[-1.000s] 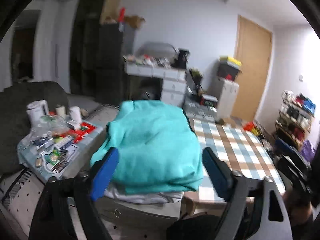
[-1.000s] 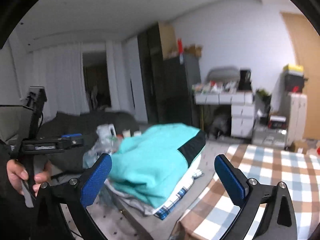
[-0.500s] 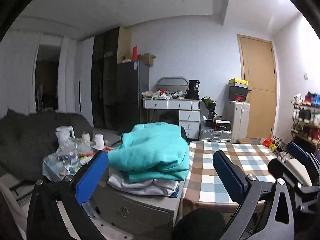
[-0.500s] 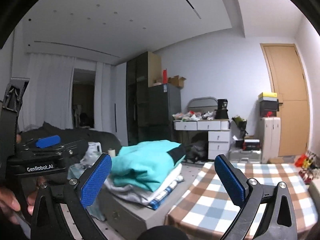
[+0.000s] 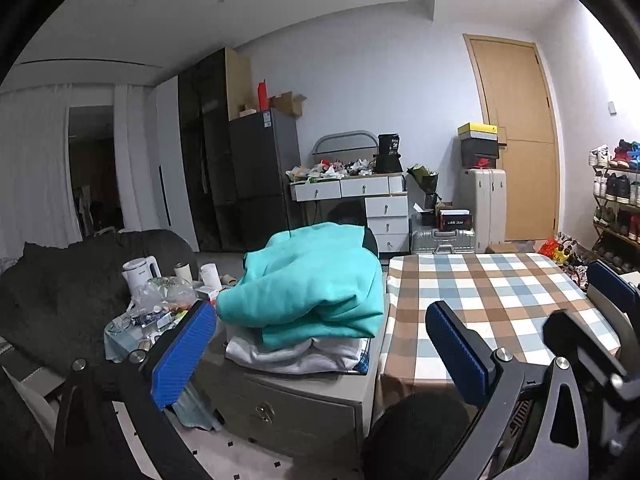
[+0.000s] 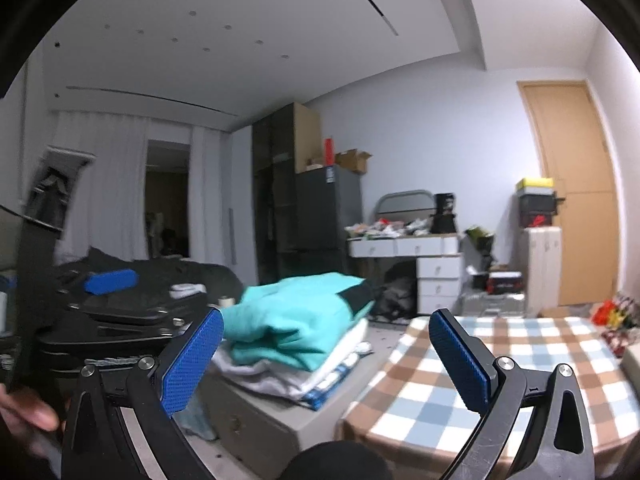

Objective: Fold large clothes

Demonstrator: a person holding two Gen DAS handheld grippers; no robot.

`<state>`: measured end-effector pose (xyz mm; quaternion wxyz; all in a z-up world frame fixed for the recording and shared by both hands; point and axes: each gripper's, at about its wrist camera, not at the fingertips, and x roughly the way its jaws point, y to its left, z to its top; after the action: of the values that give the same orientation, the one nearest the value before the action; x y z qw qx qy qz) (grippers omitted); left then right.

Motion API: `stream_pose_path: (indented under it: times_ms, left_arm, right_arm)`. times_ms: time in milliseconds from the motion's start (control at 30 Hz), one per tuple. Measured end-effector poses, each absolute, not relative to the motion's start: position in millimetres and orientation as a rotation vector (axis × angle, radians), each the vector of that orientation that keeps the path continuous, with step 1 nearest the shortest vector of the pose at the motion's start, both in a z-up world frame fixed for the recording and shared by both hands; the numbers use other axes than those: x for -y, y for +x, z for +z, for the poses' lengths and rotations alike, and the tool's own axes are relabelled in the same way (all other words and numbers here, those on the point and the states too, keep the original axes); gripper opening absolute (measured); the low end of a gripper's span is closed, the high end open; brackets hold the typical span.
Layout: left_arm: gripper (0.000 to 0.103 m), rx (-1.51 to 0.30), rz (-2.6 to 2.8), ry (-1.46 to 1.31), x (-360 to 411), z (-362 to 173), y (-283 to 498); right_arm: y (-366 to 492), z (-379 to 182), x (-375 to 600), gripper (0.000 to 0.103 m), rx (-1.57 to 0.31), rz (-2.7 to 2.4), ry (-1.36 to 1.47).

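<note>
A folded teal garment (image 5: 308, 284) tops a stack of folded white and grey clothes (image 5: 288, 354) on a low grey cabinet (image 5: 288, 404). My left gripper (image 5: 320, 348) is open, level with the stack and a little short of it, with nothing between its blue pads. My right gripper (image 6: 326, 360) is also open and holds nothing. It faces the same teal garment (image 6: 296, 316) from further right. One blue pad of the right gripper (image 5: 612, 292) shows at the right edge of the left wrist view. A table with a checked cloth (image 5: 488, 296) stands right of the stack.
A cluttered low table with a white kettle (image 5: 138, 276) and cups stands left of the cabinet, with a dark sofa (image 5: 60, 288) behind it. A hand (image 6: 24, 404) holds the left gripper. A white desk (image 5: 360, 196), suitcases and a shoe rack (image 5: 616, 200) line the far side.
Both grippers have pulled back from the teal garment, which now looks smaller and farther off. The left view has swung up from looking down at it, and its jaws stand slightly wider.
</note>
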<state>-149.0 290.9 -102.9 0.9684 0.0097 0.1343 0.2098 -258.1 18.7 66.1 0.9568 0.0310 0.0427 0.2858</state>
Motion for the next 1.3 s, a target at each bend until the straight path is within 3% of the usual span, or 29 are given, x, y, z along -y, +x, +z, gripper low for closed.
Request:
stream_pose_path:
  times_ms: [1300]
  left_arm:
    - [0.102,-0.238,0.413,-0.033,-293.8,-81.2,-165.2]
  right_arm:
    - [-275.1,73.1,-33.0,0.103,-0.021,0.589,0.048]
